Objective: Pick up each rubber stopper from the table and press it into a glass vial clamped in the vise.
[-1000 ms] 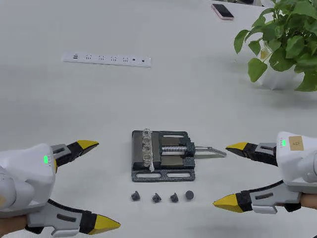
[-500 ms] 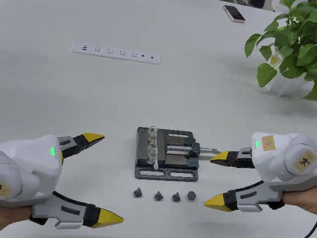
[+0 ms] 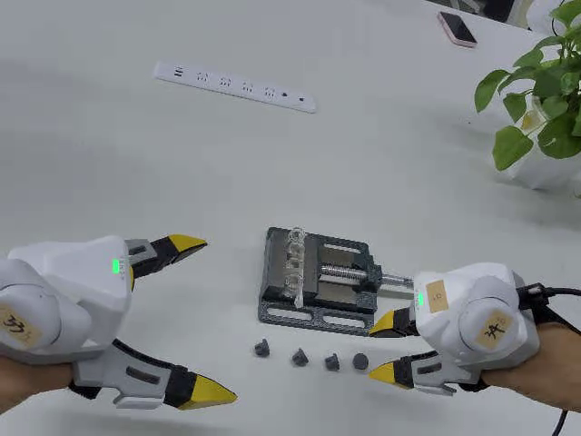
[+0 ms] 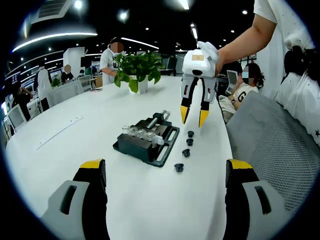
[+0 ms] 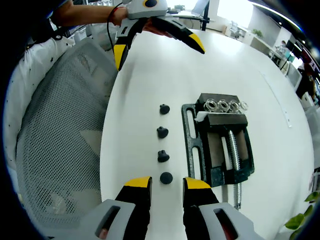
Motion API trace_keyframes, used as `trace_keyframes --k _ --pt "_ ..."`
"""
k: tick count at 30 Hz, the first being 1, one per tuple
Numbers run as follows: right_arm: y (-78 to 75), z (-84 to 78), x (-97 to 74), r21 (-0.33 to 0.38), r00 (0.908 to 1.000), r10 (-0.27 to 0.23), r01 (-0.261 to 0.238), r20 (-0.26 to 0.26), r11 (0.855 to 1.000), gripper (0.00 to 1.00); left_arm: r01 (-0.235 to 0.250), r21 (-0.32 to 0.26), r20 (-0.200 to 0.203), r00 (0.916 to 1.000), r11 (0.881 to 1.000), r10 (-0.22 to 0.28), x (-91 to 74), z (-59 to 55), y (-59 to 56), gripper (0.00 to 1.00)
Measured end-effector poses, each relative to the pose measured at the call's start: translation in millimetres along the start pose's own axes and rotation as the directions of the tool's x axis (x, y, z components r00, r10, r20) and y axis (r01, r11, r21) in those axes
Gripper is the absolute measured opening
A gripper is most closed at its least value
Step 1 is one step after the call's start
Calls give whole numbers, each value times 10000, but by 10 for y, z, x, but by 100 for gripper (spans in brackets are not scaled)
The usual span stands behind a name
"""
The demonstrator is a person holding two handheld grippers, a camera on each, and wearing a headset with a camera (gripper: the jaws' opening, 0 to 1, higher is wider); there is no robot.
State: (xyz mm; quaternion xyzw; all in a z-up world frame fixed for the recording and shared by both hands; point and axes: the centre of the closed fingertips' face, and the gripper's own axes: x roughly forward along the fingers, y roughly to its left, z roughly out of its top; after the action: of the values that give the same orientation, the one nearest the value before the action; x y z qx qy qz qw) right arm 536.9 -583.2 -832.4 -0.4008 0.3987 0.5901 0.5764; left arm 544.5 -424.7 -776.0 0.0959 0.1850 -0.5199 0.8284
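A dark vise (image 3: 318,292) holds a row of clear glass vials (image 3: 296,258) upright in its jaws. Several small dark rubber stoppers lie in a row in front of it, from the leftmost stopper (image 3: 262,348) to the rightmost stopper (image 3: 360,361). My right gripper (image 3: 380,348) is open, jaws fairly close together, right beside the rightmost stopper. In the right gripper view that stopper (image 5: 166,177) lies just ahead of the gap between the right gripper's (image 5: 167,183) tips. My left gripper (image 3: 203,318) is wide open left of the vise, holding nothing. In the left gripper view the vise (image 4: 147,140) lies ahead.
A white power strip (image 3: 234,86) lies at the far side of the white table (image 3: 136,173). A potted plant (image 3: 545,118) stands at the right and a phone (image 3: 457,27) lies behind it. People and chairs are in the background of the left gripper view.
My right gripper has moved left and down to the rightmost stopper, and its jaws have narrowed. The left gripper has stayed about where it was. The head camera has shifted.
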Motion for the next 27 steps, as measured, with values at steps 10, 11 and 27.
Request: trace_keyframes --k 10,11,27 --pt "42 -45 122 -409 9979 314 -338 -562 9986 17 -10 -118 81 10000 9999 11 -1 -15 -17 99" --pt "50 -51 130 -453 9975 352 -381 -618 9982 17 -18 -126 88 10000 9999 19 -1 -17 -13 99" --pt "31 -99 209 -688 9950 455 -517 -888 9963 11 -37 -227 192 9998 9997 41 11 -19 14 99"
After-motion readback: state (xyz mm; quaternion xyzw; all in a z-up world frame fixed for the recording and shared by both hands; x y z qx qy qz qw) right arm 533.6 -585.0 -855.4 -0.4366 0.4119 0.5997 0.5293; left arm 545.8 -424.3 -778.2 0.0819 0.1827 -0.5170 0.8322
